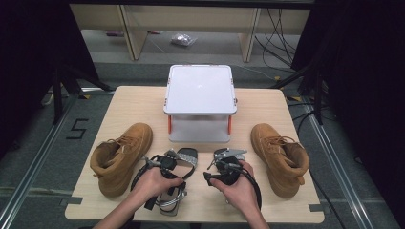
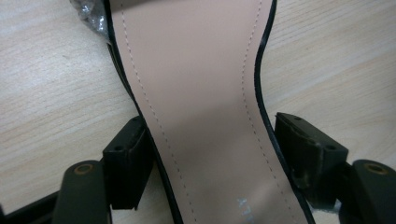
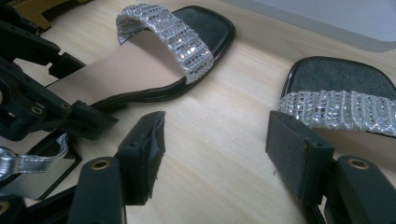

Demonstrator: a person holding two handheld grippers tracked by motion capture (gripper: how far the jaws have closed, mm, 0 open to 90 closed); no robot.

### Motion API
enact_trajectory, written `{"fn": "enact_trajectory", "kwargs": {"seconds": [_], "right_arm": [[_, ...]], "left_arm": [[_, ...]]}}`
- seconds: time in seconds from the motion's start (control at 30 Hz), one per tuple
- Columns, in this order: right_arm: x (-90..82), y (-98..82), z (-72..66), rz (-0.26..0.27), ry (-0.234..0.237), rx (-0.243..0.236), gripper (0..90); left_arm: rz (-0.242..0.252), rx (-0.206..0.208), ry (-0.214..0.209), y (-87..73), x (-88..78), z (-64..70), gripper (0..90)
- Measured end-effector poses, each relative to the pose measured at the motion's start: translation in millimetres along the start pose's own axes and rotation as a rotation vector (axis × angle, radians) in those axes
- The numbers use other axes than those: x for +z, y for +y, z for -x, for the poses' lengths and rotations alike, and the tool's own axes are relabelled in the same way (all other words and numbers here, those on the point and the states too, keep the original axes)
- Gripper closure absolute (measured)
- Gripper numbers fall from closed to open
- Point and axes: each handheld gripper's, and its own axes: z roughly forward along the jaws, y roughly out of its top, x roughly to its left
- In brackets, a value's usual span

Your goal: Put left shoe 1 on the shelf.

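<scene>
Your left gripper [image 2: 212,154] straddles the left sandal [image 2: 201,102] at its narrow waist, jaws spread either side of the pink insole, not pinching. Your right gripper [image 3: 215,158] is released w/ bare tabletop [image 3: 224,121] between jaws; the right sandal [image 3: 341,107] is just beside its right jaw.

A white lidded box [image 1: 200,102] stands at the middle of the worktop [image 1: 133,102], closing off the way straight ahead of both hands. A tan boot [image 1: 122,157] walls the left side and a second tan boot [image 1: 281,157] the right. Between them lie two sparkly sandals [image 3: 159,60] [image 3: 341,107], with a strip of bare wood between the pair. Bare worktop lies open on either side of the box.
</scene>
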Motion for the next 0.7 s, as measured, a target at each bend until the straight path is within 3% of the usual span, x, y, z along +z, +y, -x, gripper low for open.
{"fn": "enact_trajectory", "kwargs": {"seconds": [0.07,0.1,0.17,0.23,0.3,0.47,0.67,0.7], "right_arm": [[-0.3,-0.1,-0.1,-0.002,0.001,0.003,38.2],[-0.8,-0.3,0.7,0.001,0.002,-0.005,38.2],[-1.0,-0.3,0.8,0.002,0.001,-0.005,38.2],[-1.6,0.3,1.6,0.008,-0.003,-0.006,38.1],[-2.5,0.5,2.6,0.002,0.013,-0.005,38.1],[-2.7,0.3,2.9,0.009,-0.003,0.007,38.1],[-4.3,0.7,5.2,0.015,0.007,0.013,38.2],[-4.5,0.6,5.2,0.028,-0.007,0.013,38.2]], "left_arm": [[0.009,-0.009,0.0,-0.1,0.0,-0.5,33.1],[0.015,-0.036,-0.004,-0.4,-1.0,-0.2,35.8],[0.033,-0.015,0.003,-1.5,-3.1,-2.8,38.5],[0.057,-0.036,0.008,-1.7,-4.2,-5.4,42.4],[0.065,-0.045,0.008,-2.2,-4.4,-5.4,42.7],[0.095,-0.062,0.009,-2.4,-6.0,-5.7,43.4],[0.178,-0.103,0.005,3.2,-19.8,-11.3,43.9],[0.196,-0.114,0.002,7.6,-23.5,-14.0,43.9]]}}
